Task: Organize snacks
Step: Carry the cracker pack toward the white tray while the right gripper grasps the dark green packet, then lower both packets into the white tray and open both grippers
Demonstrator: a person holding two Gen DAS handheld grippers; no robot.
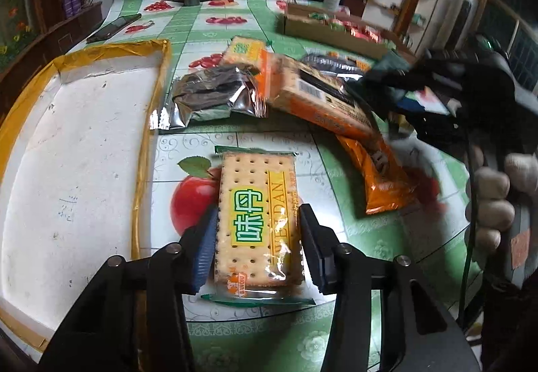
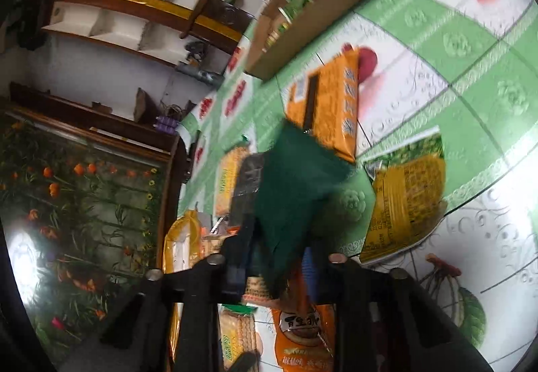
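Between your left gripper's (image 1: 257, 237) blue pads sits a cracker packet (image 1: 259, 220), flat on the fruit-print tablecloth (image 1: 336, 170); the jaws bracket its long sides, close against the wrapper, though you cannot tell whether they actually press it. Ahead of those jaws lies a crumpled silver pouch (image 1: 208, 96), with orange snack packs (image 1: 322, 103) to its right and a white foam box (image 1: 77, 143) off to the left. Your right gripper (image 2: 274, 264) has its jaws closed narrowly on a dark green packet (image 2: 296, 190) (badly blurred), lifted above the table. Beyond it lie an orange pack (image 2: 329, 109), a yellow-green bag (image 2: 407, 197) and a cardboard tray (image 2: 302, 32).
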